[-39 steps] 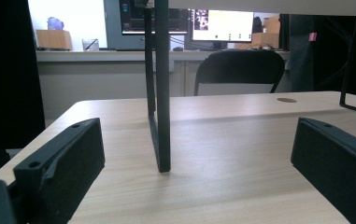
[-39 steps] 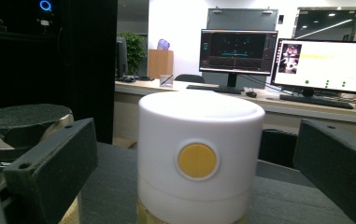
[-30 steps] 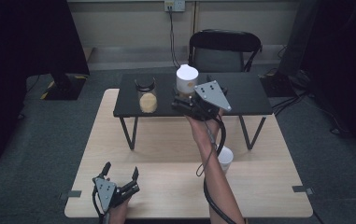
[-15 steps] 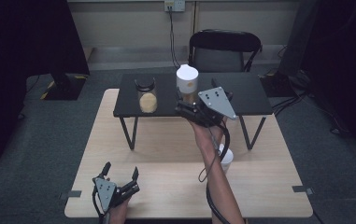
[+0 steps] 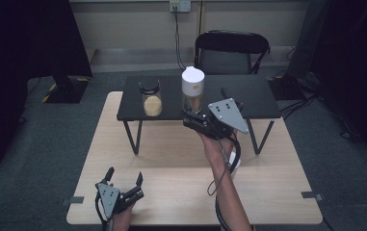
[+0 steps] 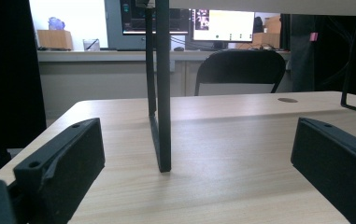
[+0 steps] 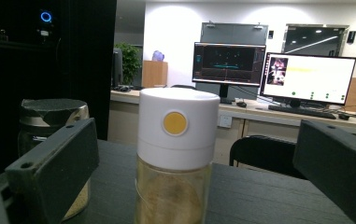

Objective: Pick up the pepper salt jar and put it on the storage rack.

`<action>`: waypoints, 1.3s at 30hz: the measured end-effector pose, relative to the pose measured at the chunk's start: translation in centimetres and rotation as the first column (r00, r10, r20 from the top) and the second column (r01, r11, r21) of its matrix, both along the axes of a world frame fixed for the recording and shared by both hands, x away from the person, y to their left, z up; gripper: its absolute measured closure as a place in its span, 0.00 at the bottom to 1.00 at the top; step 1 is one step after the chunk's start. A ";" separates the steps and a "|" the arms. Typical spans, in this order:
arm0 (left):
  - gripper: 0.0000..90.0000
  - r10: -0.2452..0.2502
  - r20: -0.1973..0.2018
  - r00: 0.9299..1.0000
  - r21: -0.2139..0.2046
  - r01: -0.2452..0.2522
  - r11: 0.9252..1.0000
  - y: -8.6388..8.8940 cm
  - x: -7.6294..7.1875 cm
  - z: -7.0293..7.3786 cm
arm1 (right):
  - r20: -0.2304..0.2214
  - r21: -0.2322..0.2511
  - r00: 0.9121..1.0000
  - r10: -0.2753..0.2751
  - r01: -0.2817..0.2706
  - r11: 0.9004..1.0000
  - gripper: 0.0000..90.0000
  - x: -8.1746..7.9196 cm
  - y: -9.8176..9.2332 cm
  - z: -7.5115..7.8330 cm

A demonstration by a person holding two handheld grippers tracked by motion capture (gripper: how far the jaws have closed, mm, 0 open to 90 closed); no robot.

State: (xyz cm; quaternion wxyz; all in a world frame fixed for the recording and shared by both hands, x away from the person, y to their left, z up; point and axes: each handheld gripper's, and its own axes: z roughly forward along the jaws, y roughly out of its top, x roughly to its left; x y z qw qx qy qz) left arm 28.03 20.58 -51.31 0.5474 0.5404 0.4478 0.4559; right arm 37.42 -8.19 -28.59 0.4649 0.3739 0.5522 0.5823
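Lining up your right gripper point(image 5: 196, 121), jaws wide, either side of the white-capped jar point(image 5: 192, 96); left gripper point(image 5: 124, 183) rests wide on the table point(image 5: 277, 192)

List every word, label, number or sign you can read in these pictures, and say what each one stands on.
None can be read.
White-capped jar: a plain yellow dot, no lettering.
Black-lidded jar: no label visible.
Monitors: screen text too small and blurred.
Right gripper, left gripper: no markings legible.
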 end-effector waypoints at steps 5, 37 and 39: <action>0.03 0.000 0.000 1.000 0.000 0.000 1.000 0.0 0.0 0.0 | 0.003 0.000 1.000 -0.006 0.006 1.000 0.00 -0.4 -0.5 -0.2; 0.03 0.002 0.000 1.000 0.000 -0.002 1.000 0.0 0.0 0.0 | 0.025 0.034 0.998 -0.065 0.064 0.997 0.00 -4.3 -3.9 -2.6; 0.03 0.002 0.000 1.000 0.000 -0.002 1.000 0.0 0.0 0.0 | 0.019 0.029 0.998 -0.064 0.063 0.998 0.00 -4.5 -4.1 -2.9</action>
